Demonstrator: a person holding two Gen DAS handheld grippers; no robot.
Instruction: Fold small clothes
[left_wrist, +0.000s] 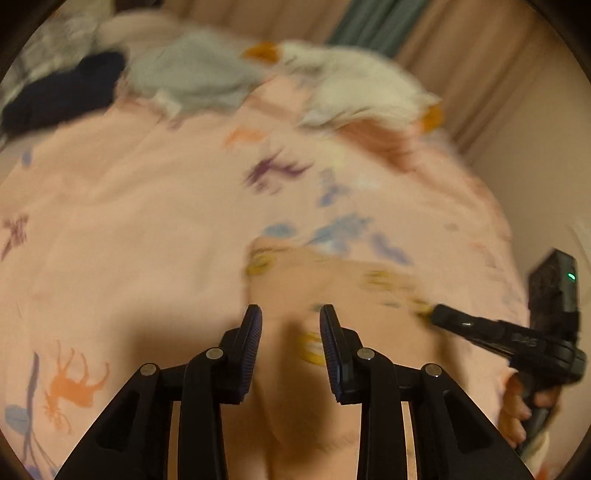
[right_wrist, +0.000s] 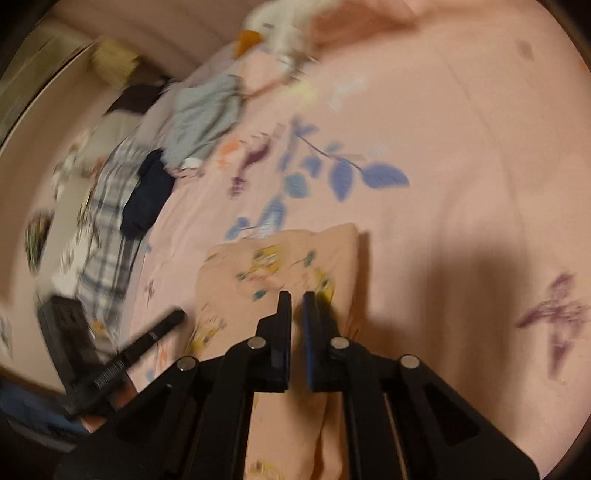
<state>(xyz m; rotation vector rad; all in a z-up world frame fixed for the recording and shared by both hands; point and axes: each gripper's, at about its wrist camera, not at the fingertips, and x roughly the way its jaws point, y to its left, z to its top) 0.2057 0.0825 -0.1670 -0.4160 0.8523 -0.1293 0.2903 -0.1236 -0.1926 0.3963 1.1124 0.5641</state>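
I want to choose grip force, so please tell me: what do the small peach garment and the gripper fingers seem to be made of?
The peach garment looks like soft, thin, matte fabric, probably cotton knit: it folds and drapes limply and carries a printed pattern. Blur hides the weave. The left gripper has fingers of matte black plastic, apparently, with fine ribbing on the pads, perhaps rubber.

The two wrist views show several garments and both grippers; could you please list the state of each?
Peach cartoon-print garment: partly folded, flat on pink printed bedsheet.
Left gripper: open, above the garment.
Right gripper: nearly shut; grip on cloth unclear.
Grey garment: crumpled, unfolded.
Navy garment: bunched.
White garment with orange trim: crumpled.
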